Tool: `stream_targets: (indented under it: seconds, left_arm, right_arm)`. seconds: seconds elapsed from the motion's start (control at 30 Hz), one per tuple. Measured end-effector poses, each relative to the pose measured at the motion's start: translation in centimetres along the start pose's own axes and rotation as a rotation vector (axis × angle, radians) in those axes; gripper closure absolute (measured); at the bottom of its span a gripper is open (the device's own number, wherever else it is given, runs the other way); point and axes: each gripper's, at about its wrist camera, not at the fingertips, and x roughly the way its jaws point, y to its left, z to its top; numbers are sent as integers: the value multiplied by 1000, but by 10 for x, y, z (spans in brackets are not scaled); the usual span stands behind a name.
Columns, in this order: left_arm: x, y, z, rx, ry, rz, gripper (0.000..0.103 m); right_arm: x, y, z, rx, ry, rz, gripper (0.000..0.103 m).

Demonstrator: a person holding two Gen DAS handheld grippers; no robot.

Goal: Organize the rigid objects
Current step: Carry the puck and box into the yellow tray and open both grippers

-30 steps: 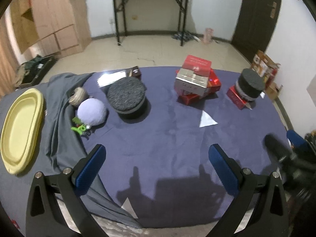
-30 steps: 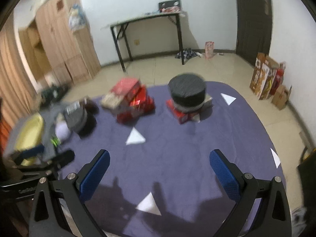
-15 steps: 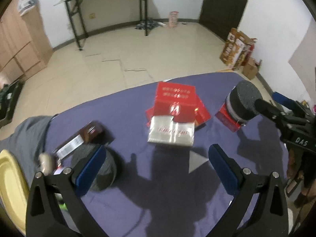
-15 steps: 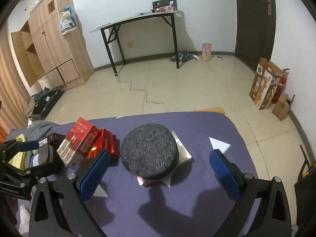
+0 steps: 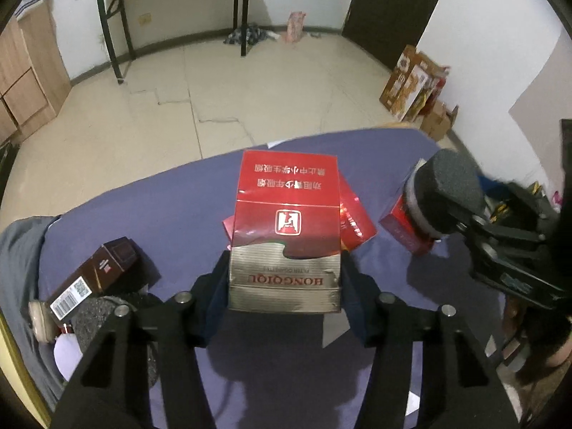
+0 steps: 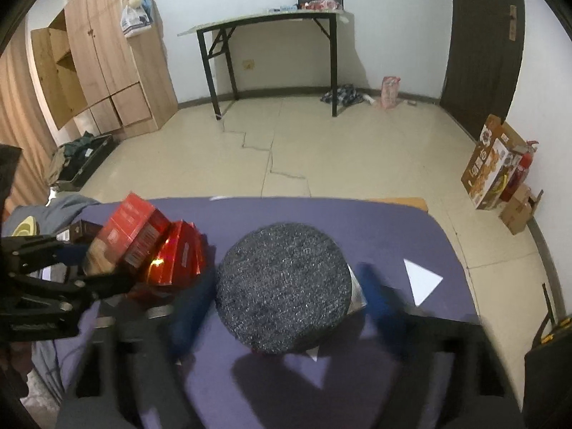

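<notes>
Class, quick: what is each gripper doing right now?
Left gripper: jaws closing, both sides against the red and gold box.
Right gripper: shut on the grey round puck.

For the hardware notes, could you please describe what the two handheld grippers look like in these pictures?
Both are alike: the left gripper and the right gripper have black plastic linkage arms joined by round silver pivot bolts, ending in blue fingers. Seen from the left wrist view, the right gripper's black body carries small white lettering, too blurred to read. No cables or sleeves show clearly.
</notes>
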Motion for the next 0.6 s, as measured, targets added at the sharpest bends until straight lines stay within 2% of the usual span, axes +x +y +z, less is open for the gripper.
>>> stream_targets:
  seconds: [0.2,0.3,0.37,0.43,0.5,0.6]
  left_arm:
    - [-36,-2,-8,3,-76,-21,46]
    - [-82,9,-16,-39,-142,-49,46]
    - [-116,26,-27,-74,-185,-48,46]
    - [-159,57,-45,-114,-225,-18,46]
    - [-193,89,-65,-150,-256,46,46]
    - [-253,171,-111,-278,-273,169,46]
  right_arm:
    - [-40,-13,-1,38,-99,34,34]
    - [-70,-10,4,37,-128,67,34]
    - [-91,9,14,5,-134,109,34]
    - [-110,39,24,-50,-155,163,34]
    - [-129,95,33,-136,-185,243,34]
    - [-140,194,36,-237,-191,395,34]
